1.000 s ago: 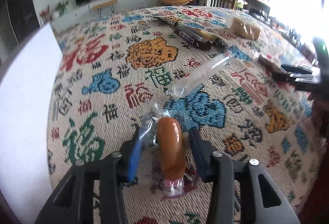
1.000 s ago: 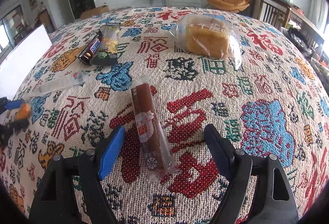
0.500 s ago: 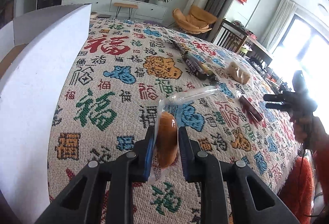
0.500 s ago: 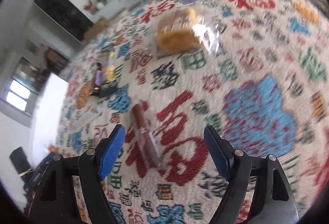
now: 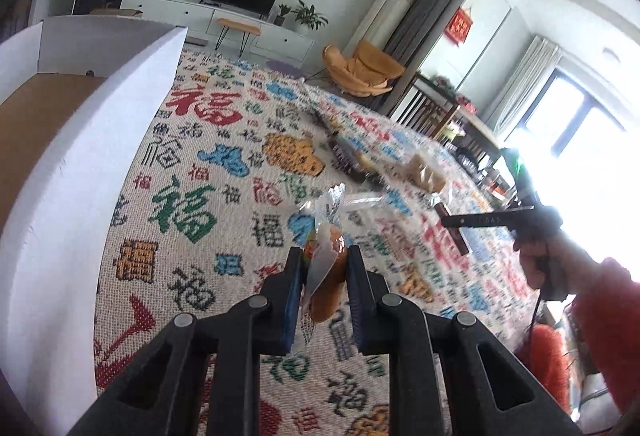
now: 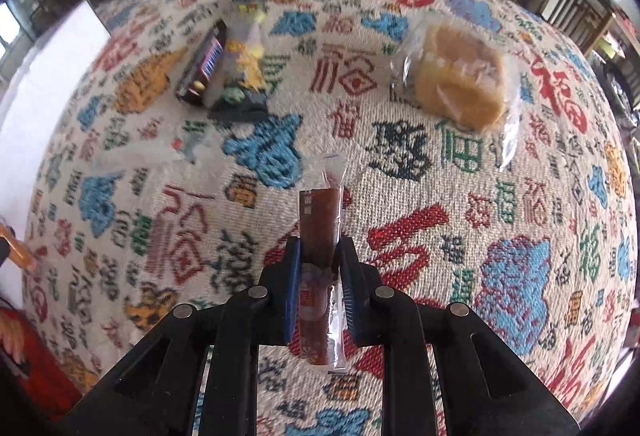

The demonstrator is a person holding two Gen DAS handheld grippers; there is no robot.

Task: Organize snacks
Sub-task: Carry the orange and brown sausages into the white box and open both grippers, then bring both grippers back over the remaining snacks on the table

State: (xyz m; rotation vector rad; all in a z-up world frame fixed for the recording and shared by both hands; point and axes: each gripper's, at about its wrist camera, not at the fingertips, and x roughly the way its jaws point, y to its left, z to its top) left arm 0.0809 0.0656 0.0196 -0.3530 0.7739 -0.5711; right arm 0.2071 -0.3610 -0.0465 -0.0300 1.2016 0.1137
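My left gripper (image 5: 323,264) is shut on an orange sausage in a clear wrapper (image 5: 327,276), held above the patterned tablecloth (image 5: 192,204). My right gripper (image 6: 319,260) is shut on a long brown snack bar in clear wrap (image 6: 318,232), lifted off the cloth; that gripper also shows in the left wrist view (image 5: 492,220). A white cardboard box (image 5: 80,172) with a brown inside stands at the left of the left gripper.
On the cloth lie a chocolate bar (image 6: 202,68), a dark snack packet (image 6: 242,64), a wrapped cake (image 6: 460,80) and a clear wrapped stick (image 6: 160,152). Chairs and a TV unit stand beyond the table.
The left gripper closed on the sausage and lifted it beside the box. The right gripper closed on the brown bar and raised it off the cloth.
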